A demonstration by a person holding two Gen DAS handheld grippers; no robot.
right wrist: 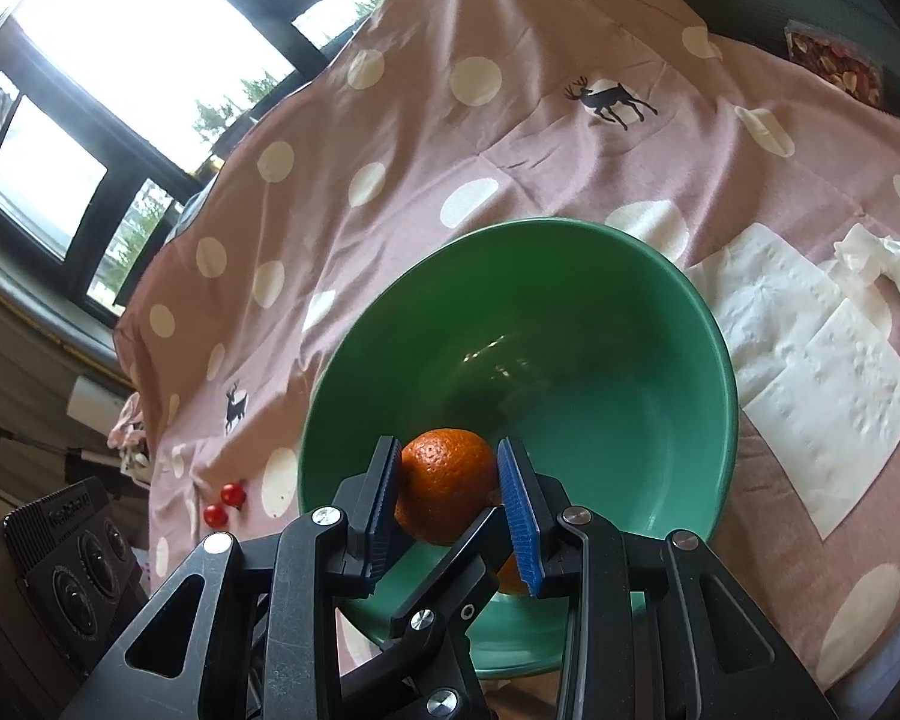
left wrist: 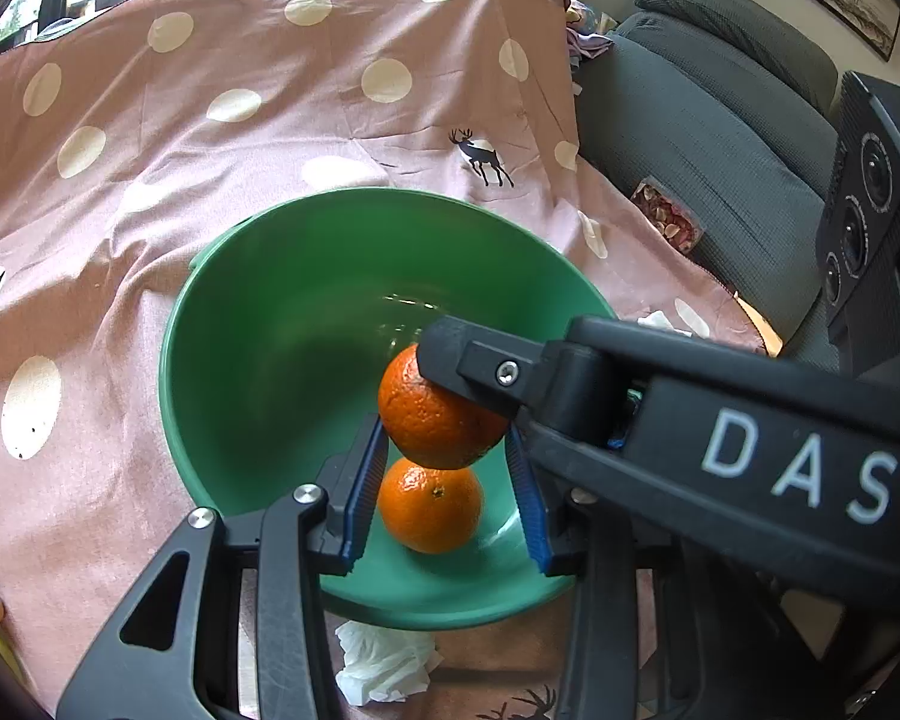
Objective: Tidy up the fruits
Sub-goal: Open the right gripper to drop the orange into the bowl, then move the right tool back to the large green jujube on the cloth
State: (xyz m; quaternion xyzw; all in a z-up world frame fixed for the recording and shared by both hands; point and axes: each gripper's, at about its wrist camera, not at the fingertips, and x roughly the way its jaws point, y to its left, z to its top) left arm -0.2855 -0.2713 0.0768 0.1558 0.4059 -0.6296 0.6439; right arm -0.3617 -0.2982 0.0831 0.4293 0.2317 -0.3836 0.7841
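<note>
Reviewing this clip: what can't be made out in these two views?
Right wrist view: lower orange almost all hidden behind the right gripper holding the upper orange.
Left wrist view: unclear whether the left gripper pads touch the lower orange.
Right wrist view: two red fruits too small to identify.
Both views: green bowl near rim hidden by grippers.

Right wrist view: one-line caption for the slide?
Right gripper holds an orange over the green bowl on a dotted pink cloth.
</note>
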